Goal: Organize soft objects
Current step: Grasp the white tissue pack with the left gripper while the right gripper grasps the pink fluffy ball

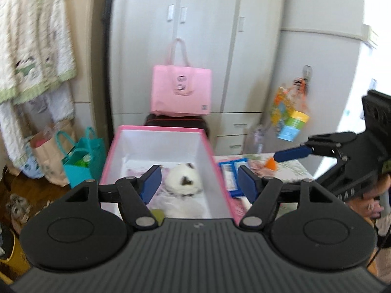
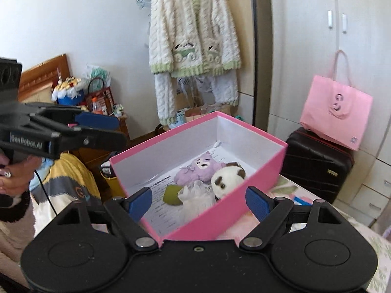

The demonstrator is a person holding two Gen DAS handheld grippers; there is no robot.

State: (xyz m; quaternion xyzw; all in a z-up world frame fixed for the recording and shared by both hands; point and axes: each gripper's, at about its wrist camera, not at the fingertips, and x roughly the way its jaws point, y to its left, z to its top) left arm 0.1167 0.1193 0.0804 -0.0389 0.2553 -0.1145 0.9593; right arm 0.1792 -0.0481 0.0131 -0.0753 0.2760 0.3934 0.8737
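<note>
A pink box (image 2: 256, 190) with a white inside stands open on the table. In it lie a purple plush (image 2: 199, 168), a white-and-brown panda plush (image 2: 227, 177), a white fluffy plush (image 2: 195, 200) and an olive-green soft piece (image 2: 172, 194). In the left wrist view the box (image 1: 110, 156) holds the panda plush (image 1: 183, 179). My left gripper (image 1: 199, 185) is open and empty over the box's near end. My right gripper (image 2: 199, 204) is open and empty at the box's near wall.
A pink tote bag (image 2: 337, 112) sits on a black suitcase (image 2: 315, 163) behind the box. A knitted cardigan (image 2: 195, 31) hangs on the wall. A blue tray (image 1: 229, 175) and an orange item (image 1: 271, 163) lie on the floral tablecloth right of the box. A teal bag (image 1: 80, 158) stands left.
</note>
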